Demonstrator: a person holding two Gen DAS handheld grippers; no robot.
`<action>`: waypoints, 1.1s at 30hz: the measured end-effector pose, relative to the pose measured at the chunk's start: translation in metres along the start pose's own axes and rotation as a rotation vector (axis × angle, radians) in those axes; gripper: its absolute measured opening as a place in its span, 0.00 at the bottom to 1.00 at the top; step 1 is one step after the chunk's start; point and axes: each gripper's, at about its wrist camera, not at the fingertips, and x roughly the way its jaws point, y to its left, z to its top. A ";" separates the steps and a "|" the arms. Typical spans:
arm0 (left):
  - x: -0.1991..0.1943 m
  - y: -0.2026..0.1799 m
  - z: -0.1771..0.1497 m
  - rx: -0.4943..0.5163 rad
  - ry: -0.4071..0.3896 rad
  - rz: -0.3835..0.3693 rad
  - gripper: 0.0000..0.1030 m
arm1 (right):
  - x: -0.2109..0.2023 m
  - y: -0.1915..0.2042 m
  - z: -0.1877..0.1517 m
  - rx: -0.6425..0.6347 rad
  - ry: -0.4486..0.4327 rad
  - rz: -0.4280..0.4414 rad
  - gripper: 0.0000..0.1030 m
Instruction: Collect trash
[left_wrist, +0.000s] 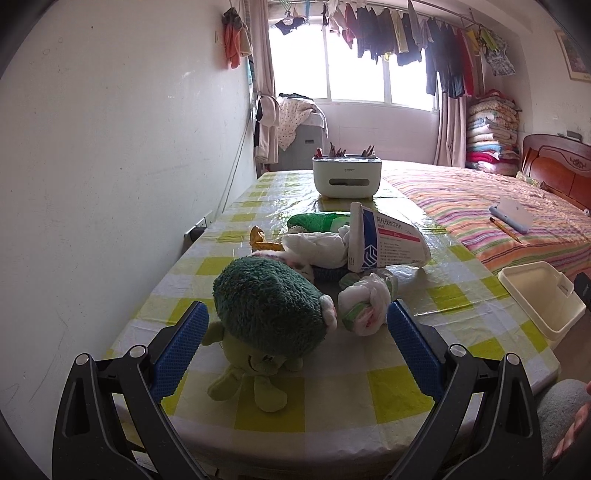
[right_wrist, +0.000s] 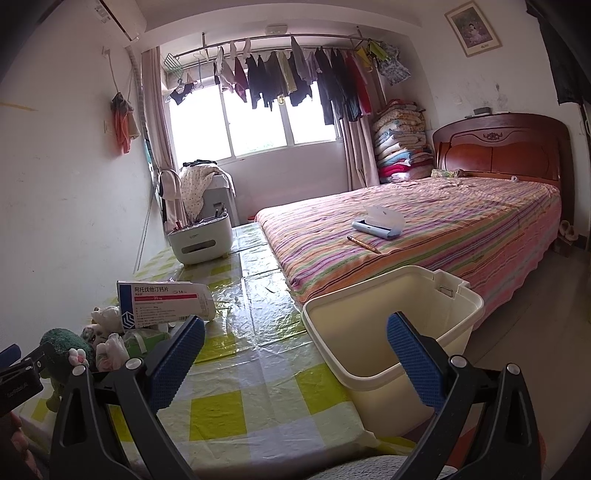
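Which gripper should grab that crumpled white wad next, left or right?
Left. The left gripper is open with the wad near its right finger. The right gripper is open over by the bin.

A crumpled white wrapper (left_wrist: 364, 306) is seen lying on the checked tablecloth, near a crushed medicine box (left_wrist: 384, 242) tipped on its side. A cream bin (right_wrist: 388, 332) is seen open-topped at the table's edge.
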 end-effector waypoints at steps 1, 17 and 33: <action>0.003 0.006 -0.001 -0.017 0.012 0.010 0.93 | 0.000 0.000 0.000 0.001 0.002 0.004 0.93; 0.059 0.025 0.008 0.042 0.196 0.057 0.93 | -0.004 0.009 0.001 -0.003 -0.004 0.028 0.93; 0.074 0.041 0.011 -0.031 0.267 -0.093 0.72 | 0.013 0.049 0.003 -0.094 0.081 0.116 0.93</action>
